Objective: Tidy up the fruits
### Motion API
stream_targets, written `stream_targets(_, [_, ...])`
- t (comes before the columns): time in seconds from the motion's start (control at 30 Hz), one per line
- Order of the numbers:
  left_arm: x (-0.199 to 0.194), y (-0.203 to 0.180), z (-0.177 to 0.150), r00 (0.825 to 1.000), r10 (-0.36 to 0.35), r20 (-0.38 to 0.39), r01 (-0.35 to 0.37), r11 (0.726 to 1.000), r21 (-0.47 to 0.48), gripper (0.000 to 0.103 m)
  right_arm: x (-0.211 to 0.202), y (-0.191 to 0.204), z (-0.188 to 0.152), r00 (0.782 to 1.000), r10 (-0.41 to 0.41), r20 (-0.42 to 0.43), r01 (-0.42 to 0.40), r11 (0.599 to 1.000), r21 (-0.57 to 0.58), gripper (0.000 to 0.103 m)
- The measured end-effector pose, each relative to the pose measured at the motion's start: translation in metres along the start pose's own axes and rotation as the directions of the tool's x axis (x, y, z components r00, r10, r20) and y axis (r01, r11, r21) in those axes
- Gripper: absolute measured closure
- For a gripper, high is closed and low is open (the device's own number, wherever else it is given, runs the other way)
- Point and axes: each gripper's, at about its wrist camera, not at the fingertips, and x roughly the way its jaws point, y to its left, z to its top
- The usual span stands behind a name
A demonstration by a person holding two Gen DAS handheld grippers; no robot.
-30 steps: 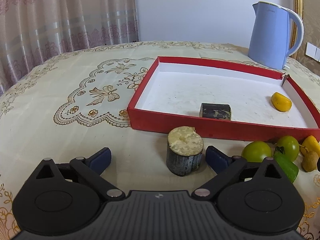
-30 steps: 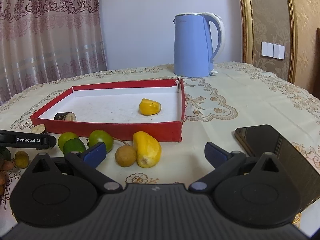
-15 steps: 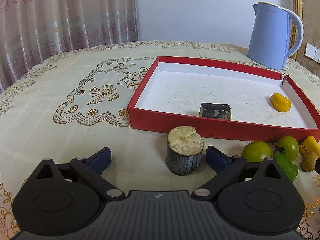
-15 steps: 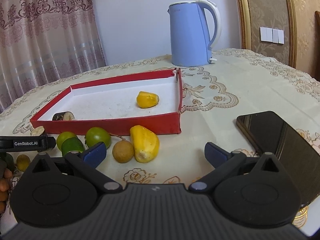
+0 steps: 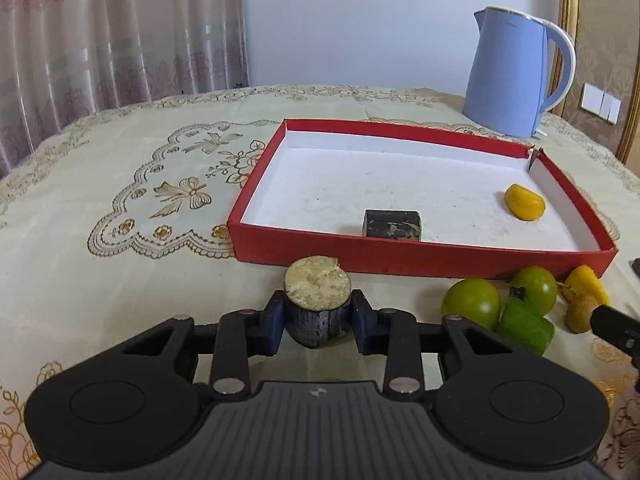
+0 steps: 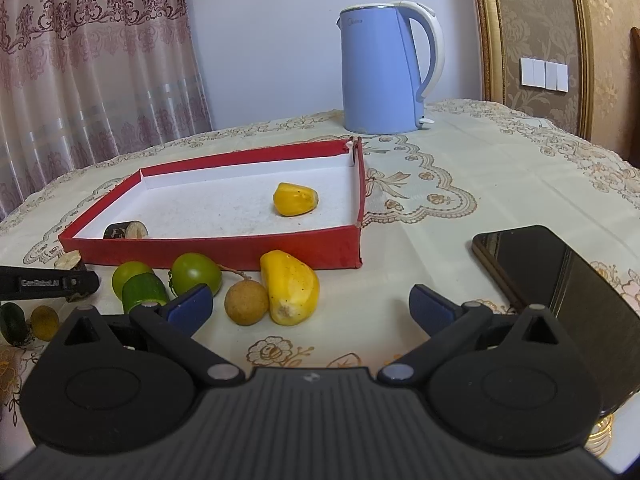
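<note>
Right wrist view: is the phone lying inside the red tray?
No, the phone lies on the tablecloth outside the red tray, off to its right.

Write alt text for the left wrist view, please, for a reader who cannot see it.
The left gripper is shut on a short dark cylinder with a pale cut top, standing upright on the tablecloth just before a red tray. In the tray lie a dark piece and a yellow fruit; green fruits sit outside at right, a blue kettle behind.

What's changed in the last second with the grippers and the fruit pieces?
The left gripper closed its jaws onto the dark-skinned cylinder piece standing in front of the red tray. The right gripper stayed open and empty; tray contents and loose fruit unchanged.
</note>
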Motion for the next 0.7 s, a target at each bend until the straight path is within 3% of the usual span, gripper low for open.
stream_targets(0.1, [-0.008,0.006,0.003,1.0,-0.025,0.011,0.025,0.999,-0.02,0.07,-0.001,0.001,0.0,1.0,-0.003,0.006,0.003,1.0,-0.001,0.0])
stream_targets(0.3, [-0.028,0.008,0.015,0.998,-0.007,0.067,0.008,1.0,-0.009,0.07,-0.009,0.005,0.0,0.999,0.004,0.041,-0.001,0.998,-0.064,0.0])
stream_targets(0.4, [-0.033,0.007,0.018,0.997,-0.002,0.083,0.001,1.0,0.002,0.07,-0.011,0.004,0.004,0.999,0.018,0.032,-0.015,0.997,-0.082,0.012])
stream_targets(0.7, [-0.034,0.002,0.023,0.996,-0.005,0.089,0.003,1.0,0.021,0.07,-0.022,0.015,0.004,0.997,0.081,0.012,-0.078,0.984,-0.158,0.022])
